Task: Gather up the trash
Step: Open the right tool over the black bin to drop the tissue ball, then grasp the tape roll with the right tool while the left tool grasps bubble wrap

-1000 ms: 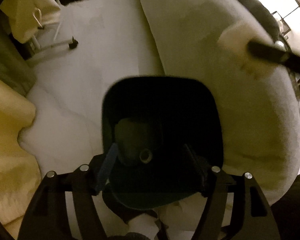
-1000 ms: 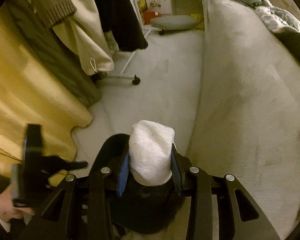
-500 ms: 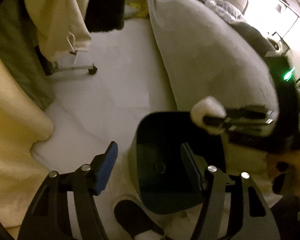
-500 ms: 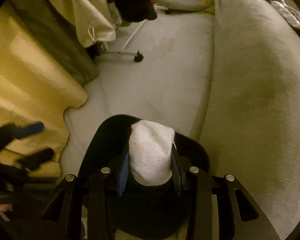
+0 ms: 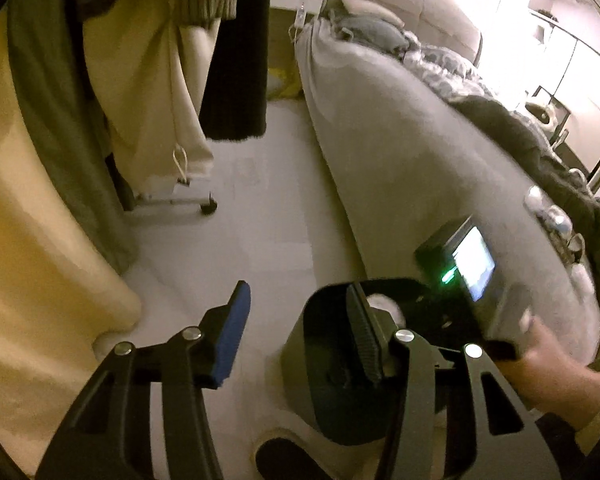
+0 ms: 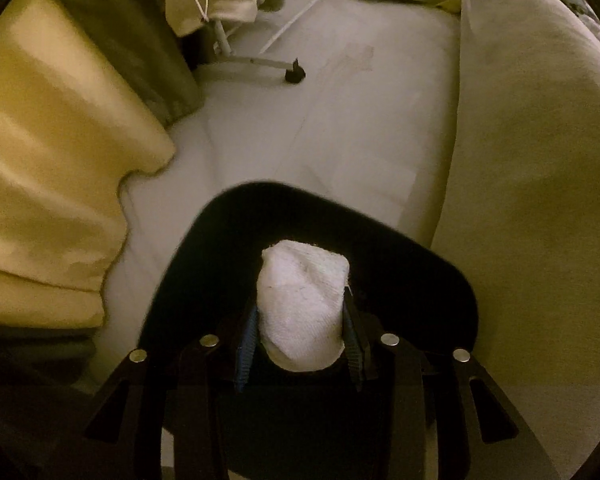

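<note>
A black waste bin [image 5: 332,368] stands on the pale floor beside the bed. My left gripper [image 5: 300,324] hovers above its left rim with jaws closing. The blue left pad [image 5: 234,332] is outside the bin and the right finger [image 5: 362,332] is over its opening, and neither pad presses on anything. My right gripper [image 6: 300,308] is shut on a white crumpled paper wad [image 6: 304,292], pointing steeply down over the bin's mouth [image 6: 420,264]. The left wrist view shows that wad [image 5: 382,306] just above the bin, with the right gripper [image 5: 420,312] and a hand [image 5: 548,360] behind it.
A bed with a beige cover [image 5: 420,160] runs along the right. Clothes hang from a rack [image 5: 160,80] with a wheeled foot [image 5: 208,206] at the back left. A yellow curtain [image 5: 28,240] fills the left. A dark slipper [image 5: 284,456] lies near the bin.
The left gripper rose and tilted up away from the bin, and its jaws narrowed. The right gripper came down with the white wad until it hung over the bin's mouth.
</note>
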A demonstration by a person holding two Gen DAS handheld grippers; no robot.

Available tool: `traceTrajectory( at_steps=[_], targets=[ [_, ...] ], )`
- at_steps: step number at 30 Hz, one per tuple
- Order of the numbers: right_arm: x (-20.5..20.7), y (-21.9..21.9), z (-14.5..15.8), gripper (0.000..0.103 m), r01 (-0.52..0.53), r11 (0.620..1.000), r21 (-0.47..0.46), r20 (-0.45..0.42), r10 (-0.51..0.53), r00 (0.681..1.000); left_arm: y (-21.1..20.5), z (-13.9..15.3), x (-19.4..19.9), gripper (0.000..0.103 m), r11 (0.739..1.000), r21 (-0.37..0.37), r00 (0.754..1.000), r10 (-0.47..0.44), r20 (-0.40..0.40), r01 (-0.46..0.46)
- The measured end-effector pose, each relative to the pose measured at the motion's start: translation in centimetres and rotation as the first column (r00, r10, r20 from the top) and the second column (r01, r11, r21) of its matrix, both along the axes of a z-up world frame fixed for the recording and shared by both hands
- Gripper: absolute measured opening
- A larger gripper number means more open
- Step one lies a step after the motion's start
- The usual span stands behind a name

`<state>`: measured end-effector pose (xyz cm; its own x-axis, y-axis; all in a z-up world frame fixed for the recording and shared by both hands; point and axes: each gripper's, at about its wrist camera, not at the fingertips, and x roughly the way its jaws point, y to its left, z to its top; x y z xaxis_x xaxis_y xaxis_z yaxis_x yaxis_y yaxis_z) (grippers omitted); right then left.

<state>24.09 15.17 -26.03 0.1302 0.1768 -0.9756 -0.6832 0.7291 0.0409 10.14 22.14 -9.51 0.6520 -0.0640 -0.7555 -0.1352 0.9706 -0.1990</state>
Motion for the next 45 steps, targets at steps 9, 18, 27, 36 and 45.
traceTrajectory(
  at_steps=[9,18,27,36,45],
  targets=[
    [0.0,-0.9,-1.7,0.064,0.024,1.000,-0.016,-0.027,-0.025,0.999,-0.1,3.7,-0.3,0.052,1.000,0.015,0.991,0.016,0.129,-0.019],
    [-1.0,-1.9,1.5,0.064,-0.027,0.999,0.047,0.027,0.025,0.999,-2.5,7.6,0.9,0.052,0.999,0.042,0.969,-0.009,0.247,-0.002],
    [-1.5,-5.5,8.4,0.072,-0.075,0.981,0.179,0.159,0.047,0.986,-5.9,9.1,2.2,0.055,0.998,0.049,0.953,-0.054,0.299,0.041],
    [-2.3,-10.6,13.1,0.080,-0.095,0.970,0.222,0.280,0.030,0.960,-9.3,10.2,3.4,0.061,0.997,0.027,0.941,-0.083,0.328,0.078],
    [-1.6,-17.3,17.8,0.083,-0.051,0.961,0.274,0.395,-0.064,0.916,-13.2,11.2,4.0,0.071,0.990,0.025,0.924,-0.137,0.356,0.137]
  ],
)
